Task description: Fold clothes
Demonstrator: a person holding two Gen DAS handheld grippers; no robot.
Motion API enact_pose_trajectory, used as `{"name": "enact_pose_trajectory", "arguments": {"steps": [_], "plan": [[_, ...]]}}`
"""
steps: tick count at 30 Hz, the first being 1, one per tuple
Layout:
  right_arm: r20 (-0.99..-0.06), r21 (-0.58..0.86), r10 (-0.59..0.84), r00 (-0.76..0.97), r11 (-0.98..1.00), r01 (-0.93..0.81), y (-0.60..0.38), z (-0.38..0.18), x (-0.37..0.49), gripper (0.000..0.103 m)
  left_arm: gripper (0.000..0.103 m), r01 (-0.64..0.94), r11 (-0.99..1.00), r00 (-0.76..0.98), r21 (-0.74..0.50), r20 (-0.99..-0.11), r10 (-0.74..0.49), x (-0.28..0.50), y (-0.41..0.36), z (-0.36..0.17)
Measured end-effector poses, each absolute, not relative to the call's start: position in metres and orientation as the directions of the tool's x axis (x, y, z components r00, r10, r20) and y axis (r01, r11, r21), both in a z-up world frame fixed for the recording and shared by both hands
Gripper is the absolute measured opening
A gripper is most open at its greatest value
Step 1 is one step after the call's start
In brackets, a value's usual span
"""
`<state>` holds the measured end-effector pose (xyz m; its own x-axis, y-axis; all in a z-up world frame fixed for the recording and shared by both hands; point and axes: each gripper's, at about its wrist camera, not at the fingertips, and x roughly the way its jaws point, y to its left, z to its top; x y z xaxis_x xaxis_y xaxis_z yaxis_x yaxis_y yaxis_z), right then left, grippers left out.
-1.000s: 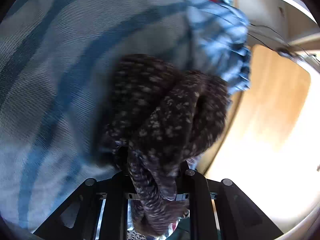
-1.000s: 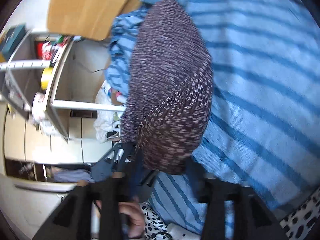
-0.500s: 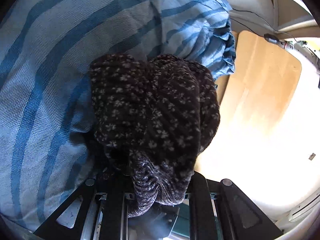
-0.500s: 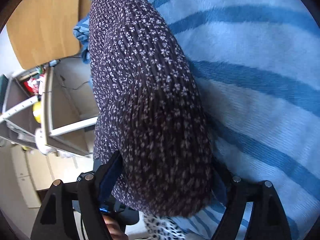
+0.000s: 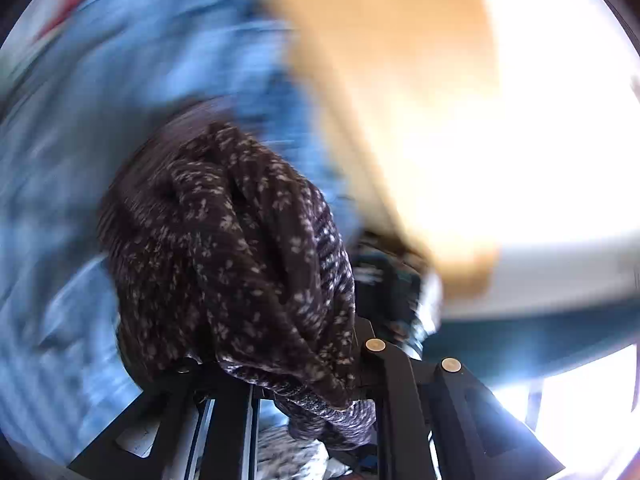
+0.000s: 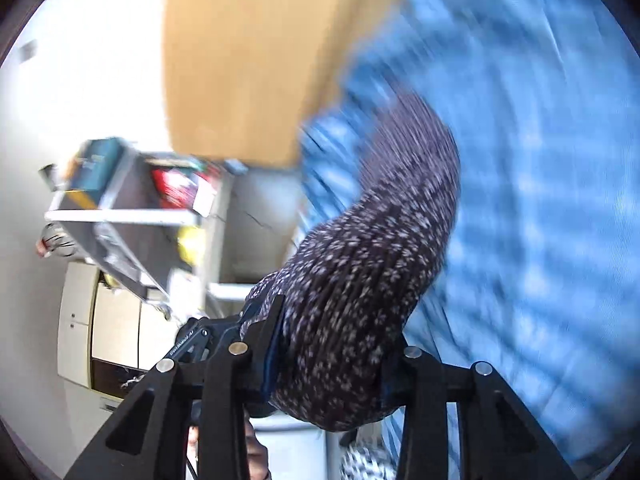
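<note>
A dark floral knit garment (image 5: 236, 256) hangs bunched in front of my left gripper (image 5: 292, 368), whose jaws are shut on its edge. The same garment (image 6: 368, 288) drapes over my right gripper (image 6: 332, 364), which is also shut on it; its fingertips are hidden under the fabric. Below the garment lies a blue striped blanket (image 5: 80, 128), also across the right wrist view (image 6: 540, 200). Both views are smeared by motion.
A wooden headboard (image 5: 380, 80) runs beside the blanket (image 6: 248, 60). A grey shelf unit (image 6: 132, 216) with boxes stands next to it, above cream cabinets (image 6: 108, 320). A hand (image 6: 252, 456) shows under the right gripper. A black-and-white spotted cloth (image 6: 364, 460) lies low.
Both grippers have lifted and swung with the garment still held; the blanket fills less of each view, and the headboard, wall and shelves have come into view.
</note>
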<state>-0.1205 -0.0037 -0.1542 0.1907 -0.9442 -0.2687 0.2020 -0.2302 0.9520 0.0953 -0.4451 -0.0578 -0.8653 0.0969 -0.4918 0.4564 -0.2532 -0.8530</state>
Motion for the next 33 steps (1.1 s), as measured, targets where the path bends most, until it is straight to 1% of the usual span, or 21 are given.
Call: {"name": "enact_pose_trajectory", "arguments": {"steps": [3,5,7,9,12,14,16,17,20,21,23,25,26,27,28,29,30,32,33], "plan": [[-0.242,0.915,-0.969,0.040,-0.215,0.341,0.046,-0.068,-0.144,0.039,0.015,0.335,-0.450,-0.883,-0.828,-0.443,0.156,0.025,-0.424,0.025],[-0.205,0.880,-0.977,-0.058,-0.210,0.426,0.084,-0.014,-0.151,0.039,0.015,0.203,-0.528,-0.896,-0.825,-0.374,0.239,-0.016,-0.406,0.077],[-0.181,0.814,-0.970,-0.160,-0.240,0.529,0.122,0.035,-0.145,0.039,0.015,0.091,-0.568,-0.892,-0.818,-0.320,0.318,-0.044,-0.391,0.114],[-0.167,0.763,-0.961,-0.219,-0.267,0.589,0.148,0.069,-0.136,0.039,0.015,0.015,-0.604,-0.876,-0.797,-0.302,0.376,-0.064,-0.377,0.137],[-0.196,0.701,-0.937,-0.289,-0.340,0.626,0.167,0.094,-0.113,0.039,0.014,-0.027,-0.608,-0.853,-0.794,-0.299,0.428,-0.075,-0.370,0.139],[-0.237,0.687,-0.926,-0.293,-0.373,0.623,0.163,0.087,-0.097,0.039,0.014,0.021,-0.608,-0.837,-0.794,-0.347,0.424,-0.070,-0.383,0.113],[-0.301,0.697,-0.919,-0.256,-0.395,0.598,0.149,0.061,-0.085,0.039,0.014,0.070,-0.608,-0.817,-0.791,-0.395,0.420,-0.065,-0.396,0.087],[-0.342,0.706,-0.913,-0.225,-0.407,0.579,0.138,0.038,-0.076,0.039,0.014,0.116,-0.611,-0.800,-0.783,-0.438,0.410,-0.059,-0.406,0.066],[-0.463,0.774,-0.885,-0.052,-0.432,0.462,0.096,-0.048,-0.044,0.039,0.014,0.299,-0.634,-0.700,-0.713,-0.615,0.362,-0.025,-0.437,-0.010],[-0.508,0.789,-0.861,0.027,-0.452,0.416,0.083,-0.080,-0.022,0.039,0.014,0.373,-0.638,-0.652,-0.673,-0.680,0.336,-0.012,-0.449,-0.037],[-0.593,0.780,-0.767,0.245,-0.471,0.412,0.043,-0.134,0.035,0.038,0.014,0.530,-0.655,-0.511,-0.538,-0.819,0.260,0.029,-0.464,-0.098],[-0.639,0.768,-0.625,0.449,-0.489,0.413,0.003,-0.188,0.092,0.038,0.014,0.630,-0.686,-0.346,-0.363,-0.923,0.171,0.087,-0.453,-0.147],[-0.636,0.771,-0.557,0.534,-0.493,0.404,-0.004,-0.207,0.126,0.038,0.014,0.666,-0.694,-0.261,-0.272,-0.957,0.125,0.114,-0.454,-0.170],[-0.621,0.780,-0.522,0.585,-0.484,0.396,-0.009,-0.215,0.146,0.038,0.014,0.697,-0.684,-0.212,-0.216,-0.973,0.090,0.133,-0.461,-0.184],[-0.602,0.791,-0.491,0.629,-0.474,0.387,-0.015,-0.221,0.165,0.043,0.014,0.738,-0.645,-0.192,-0.198,-0.978,0.081,0.156,-0.473,-0.196],[-0.612,0.786,-0.483,0.626,-0.463,0.410,-0.018,-0.220,0.168,0.047,0.014,0.780,-0.592,-0.200,-0.204,-0.977,0.072,0.175,-0.483,-0.200],[-0.626,0.777,-0.480,0.615,-0.452,0.438,-0.020,-0.218,0.168,0.048,0.014,0.818,-0.537,-0.209,-0.209,-0.976,0.061,0.193,-0.494,-0.203],[-0.681,0.732,-0.520,0.515,-0.488,0.475,-0.012,-0.206,0.136,0.052,0.014,0.877,-0.422,-0.257,-0.228,-0.966,-0.011,0.224,-0.508,-0.196],[-0.706,0.707,-0.539,0.459,-0.510,0.490,-0.007,-0.199,0.118,0.054,0.014,0.870,-0.420,-0.300,-0.258,-0.953,-0.036,0.226,-0.504,-0.188]]}}
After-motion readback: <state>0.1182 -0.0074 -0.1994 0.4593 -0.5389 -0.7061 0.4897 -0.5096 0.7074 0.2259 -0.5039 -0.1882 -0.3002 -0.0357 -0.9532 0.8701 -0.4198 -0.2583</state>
